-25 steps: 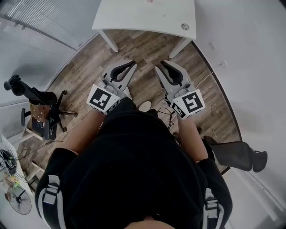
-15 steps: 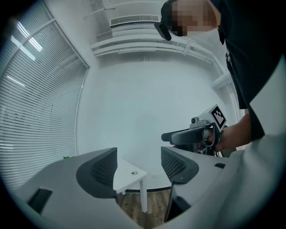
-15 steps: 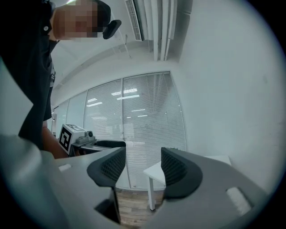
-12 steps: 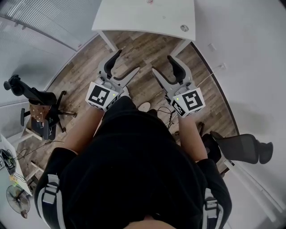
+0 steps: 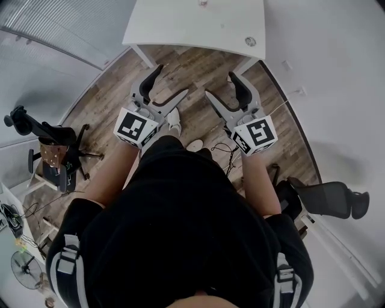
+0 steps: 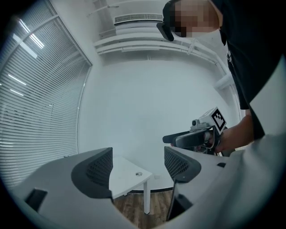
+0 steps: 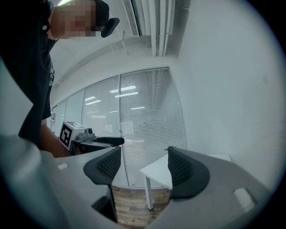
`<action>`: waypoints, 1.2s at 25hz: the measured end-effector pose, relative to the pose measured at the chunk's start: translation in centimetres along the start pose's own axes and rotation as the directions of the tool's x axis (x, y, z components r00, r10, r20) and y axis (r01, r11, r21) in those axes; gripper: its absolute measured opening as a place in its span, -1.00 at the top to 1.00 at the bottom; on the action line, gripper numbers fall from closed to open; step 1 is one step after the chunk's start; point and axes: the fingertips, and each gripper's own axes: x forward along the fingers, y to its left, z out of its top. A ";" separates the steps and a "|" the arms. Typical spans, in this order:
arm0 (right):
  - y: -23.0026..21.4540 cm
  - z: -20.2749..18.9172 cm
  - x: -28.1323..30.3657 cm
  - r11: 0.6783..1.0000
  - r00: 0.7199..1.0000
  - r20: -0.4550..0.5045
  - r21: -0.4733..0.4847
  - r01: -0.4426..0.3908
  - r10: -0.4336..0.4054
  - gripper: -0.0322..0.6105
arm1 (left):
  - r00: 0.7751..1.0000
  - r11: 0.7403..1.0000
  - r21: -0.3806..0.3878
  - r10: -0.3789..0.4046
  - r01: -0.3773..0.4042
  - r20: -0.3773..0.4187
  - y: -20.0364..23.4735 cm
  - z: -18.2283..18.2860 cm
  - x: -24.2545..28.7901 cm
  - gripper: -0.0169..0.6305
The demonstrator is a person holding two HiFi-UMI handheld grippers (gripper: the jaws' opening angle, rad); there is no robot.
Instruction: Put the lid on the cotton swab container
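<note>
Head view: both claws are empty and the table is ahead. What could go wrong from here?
Left claw and right claw have just been opening, nothing between them.
1. Loose cables lie on the floor by the person's shoe; stepping toward the table could snag them.
2. Container and lid cannot be made out; only a small item shows at the table's far edge, so the reach may be misjudged.

Two grippers, two chairs, two shoes, one of the rest
The left gripper [image 5: 171, 80] and the right gripper [image 5: 219, 84]; the left chair [image 5: 51, 153] and the right chair [image 5: 328, 201]; a far shoe [image 5: 174, 117] and a near shoe [image 5: 194, 144], both white; one white table [image 5: 180, 24] with one round cap [image 5: 250, 41] in its top; one fan [image 5: 24, 269]; one person [image 5: 180, 228].
</note>
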 end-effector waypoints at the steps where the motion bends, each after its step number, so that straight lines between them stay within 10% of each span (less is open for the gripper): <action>1: -0.4 0.0 0.5 1.000 1.000 -0.001 0.005 0.004 -0.004 -0.12 | 1.000 1.000 -0.003 0.000 0.000 0.000 0.6 0.0 0.3 -0.11; 30: -10.8 0.8 19.3 0.990 0.990 -0.040 0.022 0.138 -0.137 -0.12 | 0.992 0.990 -0.055 -0.126 0.127 0.013 20.4 -0.6 10.8 -0.11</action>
